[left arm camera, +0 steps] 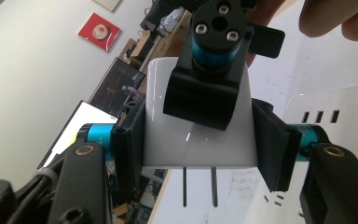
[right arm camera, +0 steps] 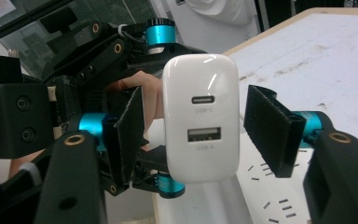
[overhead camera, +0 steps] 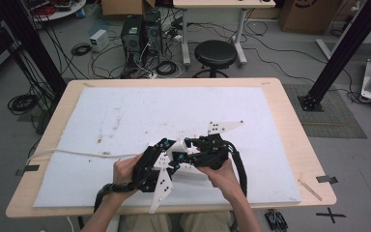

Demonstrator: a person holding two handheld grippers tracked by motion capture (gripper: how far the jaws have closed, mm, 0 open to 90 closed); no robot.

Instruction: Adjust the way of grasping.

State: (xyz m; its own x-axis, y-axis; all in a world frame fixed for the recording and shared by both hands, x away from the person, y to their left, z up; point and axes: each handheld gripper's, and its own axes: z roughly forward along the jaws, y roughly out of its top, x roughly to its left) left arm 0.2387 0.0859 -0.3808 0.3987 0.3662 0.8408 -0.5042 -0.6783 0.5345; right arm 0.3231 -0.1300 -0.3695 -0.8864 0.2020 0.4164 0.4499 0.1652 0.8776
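A white USB charger (left arm camera: 198,140) hangs with its two metal prongs pointing down, and my left gripper (left arm camera: 198,140) is shut on its narrow sides. In the right gripper view the charger (right arm camera: 200,116) shows its port face, USB-C above USB-A. My right gripper (right arm camera: 193,135) stands open around it, with a gap between each pad and the charger's broad faces. From above, both grippers meet nose to nose near the table's front: the left gripper (overhead camera: 166,155), the right gripper (overhead camera: 193,151) and the charger (overhead camera: 178,145) between them. A white power strip (left arm camera: 331,109) lies just below.
A white foam board (overhead camera: 125,111) covers most of the wooden table (overhead camera: 290,125). The power strip (right arm camera: 223,200) with its slot openings sits under the grippers. A black stool (overhead camera: 215,53), computers and cables stand beyond the far edge. A black frame post (overhead camera: 338,53) rises at the right.
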